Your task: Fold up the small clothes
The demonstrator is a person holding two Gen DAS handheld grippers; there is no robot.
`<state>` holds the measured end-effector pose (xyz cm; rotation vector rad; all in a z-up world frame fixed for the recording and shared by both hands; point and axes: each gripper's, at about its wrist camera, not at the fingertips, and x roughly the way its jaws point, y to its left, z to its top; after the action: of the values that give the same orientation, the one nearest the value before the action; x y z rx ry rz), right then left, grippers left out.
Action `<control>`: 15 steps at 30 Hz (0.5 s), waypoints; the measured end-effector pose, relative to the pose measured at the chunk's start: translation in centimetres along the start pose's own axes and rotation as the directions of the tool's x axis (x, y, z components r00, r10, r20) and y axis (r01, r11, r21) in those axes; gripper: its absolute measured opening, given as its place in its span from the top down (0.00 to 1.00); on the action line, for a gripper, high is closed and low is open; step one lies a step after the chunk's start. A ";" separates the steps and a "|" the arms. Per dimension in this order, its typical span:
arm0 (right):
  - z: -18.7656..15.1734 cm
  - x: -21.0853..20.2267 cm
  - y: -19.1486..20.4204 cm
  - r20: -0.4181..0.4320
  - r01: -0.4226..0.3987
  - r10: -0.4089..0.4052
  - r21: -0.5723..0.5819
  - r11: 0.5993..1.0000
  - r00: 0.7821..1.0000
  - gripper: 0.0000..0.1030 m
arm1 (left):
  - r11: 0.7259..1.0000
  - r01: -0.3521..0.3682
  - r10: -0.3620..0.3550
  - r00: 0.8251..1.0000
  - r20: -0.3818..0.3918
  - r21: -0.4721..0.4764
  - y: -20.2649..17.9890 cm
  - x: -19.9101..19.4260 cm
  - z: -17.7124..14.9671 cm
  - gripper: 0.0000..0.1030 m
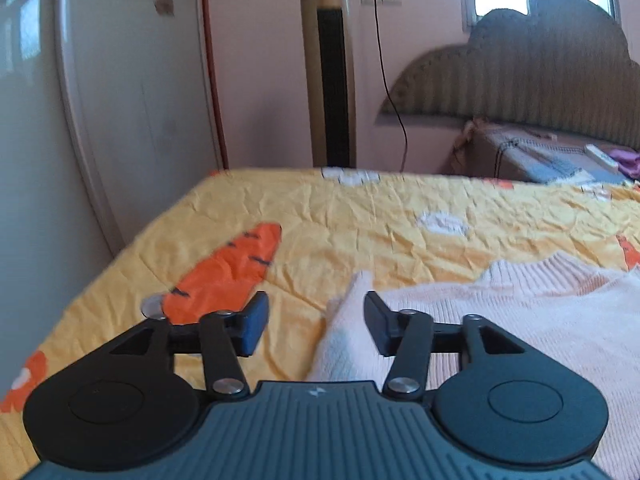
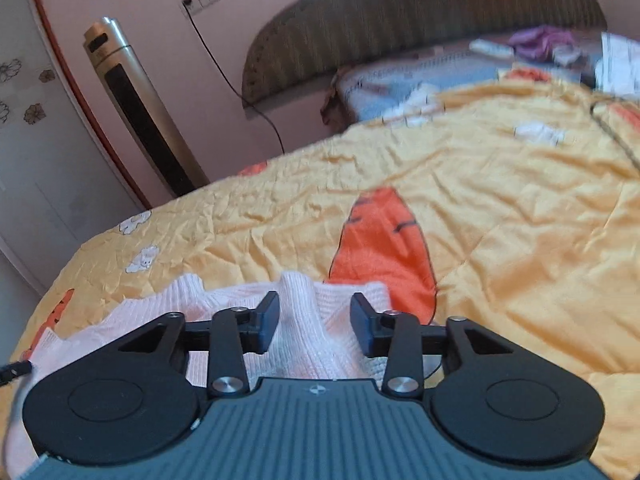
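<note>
A pale pink ribbed knit garment (image 1: 500, 312) lies on the yellow carrot-print bedspread (image 1: 360, 216). In the left wrist view its left edge rises in a small fold between the fingers of my left gripper (image 1: 316, 322), whose jaws stand apart with neither pad pressing the cloth. In the right wrist view the same pink garment (image 2: 308, 332) lies bunched under my right gripper (image 2: 314, 326). A ridge of knit sits between its jaws, which are also apart and not clamping it.
A tall tower fan (image 1: 330, 68) stands against the pink wall beyond the bed, with a black cable (image 1: 386, 80) hanging from a socket. A white wardrobe (image 1: 120, 80) stands at left. The striped headboard (image 2: 420, 12) and a pile of clothes (image 2: 540, 46) are at the bed's far end.
</note>
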<state>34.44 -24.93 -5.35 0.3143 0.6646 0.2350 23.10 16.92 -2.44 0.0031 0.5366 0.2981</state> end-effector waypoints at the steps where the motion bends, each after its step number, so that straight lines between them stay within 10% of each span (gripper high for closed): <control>1: -0.1 -0.9 0.7 0.030 -0.003 0.003 -0.028 1.000 1.000 0.40 | 1.000 -0.008 0.008 0.999 0.033 0.008 -0.6 -0.5 0.0 0.24; 7: -1.9 0.8 6.8 -0.028 -0.039 0.033 -0.262 0.964 0.999 0.34 | 0.982 0.086 -0.071 0.993 -0.096 0.170 -6.7 3.3 -2.1 0.23; 15: -4.1 4.6 6.3 -0.090 0.007 -0.036 -0.308 0.951 0.995 0.28 | 0.986 0.164 -0.158 0.978 -0.137 0.034 -5.4 6.0 -4.3 0.21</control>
<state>34.60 -16.82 -8.78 -0.0042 0.7133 0.3298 27.39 13.13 -9.59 -0.0165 0.6732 0.1286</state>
